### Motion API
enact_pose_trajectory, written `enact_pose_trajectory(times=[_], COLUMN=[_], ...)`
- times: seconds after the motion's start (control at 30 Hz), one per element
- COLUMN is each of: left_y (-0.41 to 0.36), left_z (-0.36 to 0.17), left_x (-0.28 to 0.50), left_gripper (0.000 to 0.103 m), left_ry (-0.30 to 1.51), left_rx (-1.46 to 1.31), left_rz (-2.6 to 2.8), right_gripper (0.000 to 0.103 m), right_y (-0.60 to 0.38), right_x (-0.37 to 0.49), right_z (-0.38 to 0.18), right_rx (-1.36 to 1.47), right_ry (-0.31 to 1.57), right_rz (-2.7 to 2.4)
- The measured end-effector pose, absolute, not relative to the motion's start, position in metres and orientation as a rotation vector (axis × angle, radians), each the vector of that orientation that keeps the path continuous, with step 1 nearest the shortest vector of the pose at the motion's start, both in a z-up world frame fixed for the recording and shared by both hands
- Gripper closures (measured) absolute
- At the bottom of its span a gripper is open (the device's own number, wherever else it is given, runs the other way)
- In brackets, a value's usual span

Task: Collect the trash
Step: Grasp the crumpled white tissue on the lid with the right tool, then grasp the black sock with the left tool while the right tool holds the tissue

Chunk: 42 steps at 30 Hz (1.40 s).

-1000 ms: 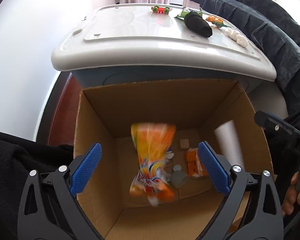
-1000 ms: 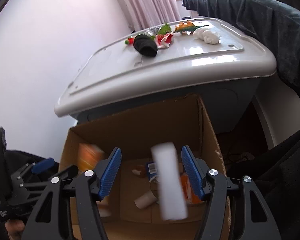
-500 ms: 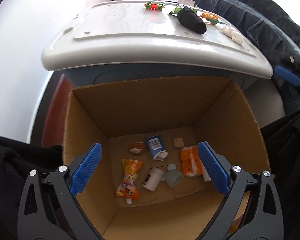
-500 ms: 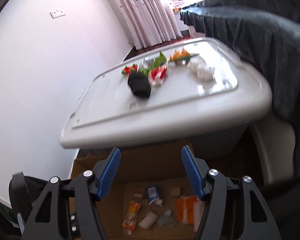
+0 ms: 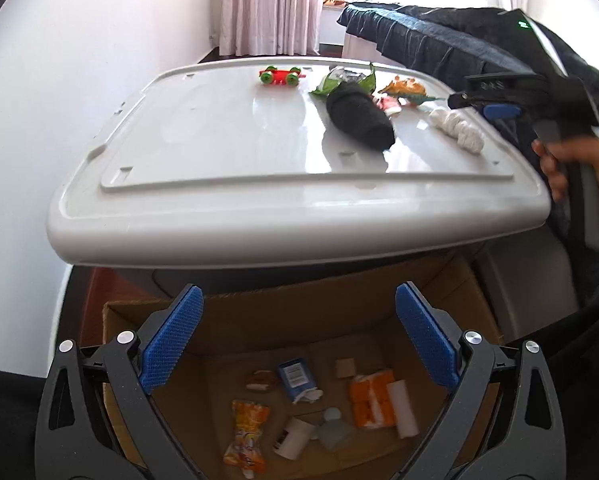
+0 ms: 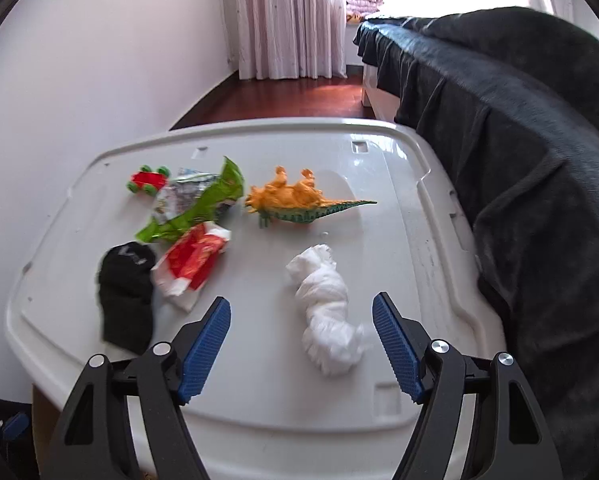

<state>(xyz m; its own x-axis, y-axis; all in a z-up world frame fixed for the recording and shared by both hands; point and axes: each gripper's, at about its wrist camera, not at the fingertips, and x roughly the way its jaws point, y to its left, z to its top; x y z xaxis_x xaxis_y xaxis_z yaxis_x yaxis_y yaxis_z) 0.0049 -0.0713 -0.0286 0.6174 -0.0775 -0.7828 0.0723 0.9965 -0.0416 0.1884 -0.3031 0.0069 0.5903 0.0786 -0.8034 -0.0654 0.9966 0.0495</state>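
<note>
My left gripper (image 5: 297,292) hangs open and empty over the cardboard box (image 5: 479,292). An orange snack bag (image 5: 245,436), a white roll (image 5: 401,408) and several other scraps lie in the box. My right gripper (image 6: 301,302) is above the grey bin lid (image 6: 259,380), its jaws opening. A crumpled white tissue (image 6: 323,312) lies on the lid between the fingers, untouched by the pads. To its left lie a red-and-white wrapper (image 6: 193,260) and a green wrapper (image 6: 203,208).
A black sock (image 6: 125,296), an orange dinosaur toy (image 6: 295,198) and a red-and-green toy car (image 6: 147,179) also lie on the lid. A bed with a dark blanket (image 6: 519,120) borders the lid's right side. A white wall stands on the left.
The orange bag and the white roll dropped into the box. Both grippers lifted away from it. The right one swung over the lid to the tissue and its jaws widened.
</note>
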Motion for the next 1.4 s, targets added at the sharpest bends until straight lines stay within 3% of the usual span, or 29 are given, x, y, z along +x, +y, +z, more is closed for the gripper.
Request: enact_pose_trajectory(times=[0.3, 0.33, 0.37, 0.4, 0.47, 0.6, 0.9, 1.4], left_y=[-0.065, -0.065, -0.065, -0.065, -0.067, -0.070, -0.103, -0.150], left_z=[-0.038, -0.039, -0.040, -0.041, -0.041, -0.035, -0.005, -0.029], left_x=[0.010, 0.009, 0.009, 0.008, 0.006, 0.007, 0.054, 0.187], left_gripper=[0.009, 0.009, 0.009, 0.009, 0.009, 0.009, 0.009, 0.009], left_ry=[0.913, 0.916, 0.918, 0.919, 0.918, 0.926, 0.883, 0.983], left_rx=[-0.032, -0.032, -0.030, -0.026, -0.019, -0.026, 0.004, -0.036], left_rz=[-0.072, -0.074, -0.073, -0.073, -0.072, -0.081, -0.103, -0.009], right_gripper=[0.031, 0.034, 0.047, 0.050, 0.072, 0.074, 0.073, 0.073], right_y=[-0.298, -0.297, -0.295, -0.290, -0.281, -0.263, -0.267, -0.337], right_x=[0.217, 0.220, 0.220, 0.217, 0.214, 0.204, 0.129, 0.125], right_z=[-0.018, -0.023, -0.029, -0.033, -0.032, -0.026, 0.064, 0.072], right_rx=[-0.015, -0.031, -0.046, -0.089, -0.106, -0.158, -0.114, 0.104], right_ry=[0.984, 1.001, 1.019, 1.005, 1.004, 1.014, 0.751, 0.758], right_rz=[0.061, 0.056, 0.052, 0.035, 0.064, 0.076, 0.126, 0.098])
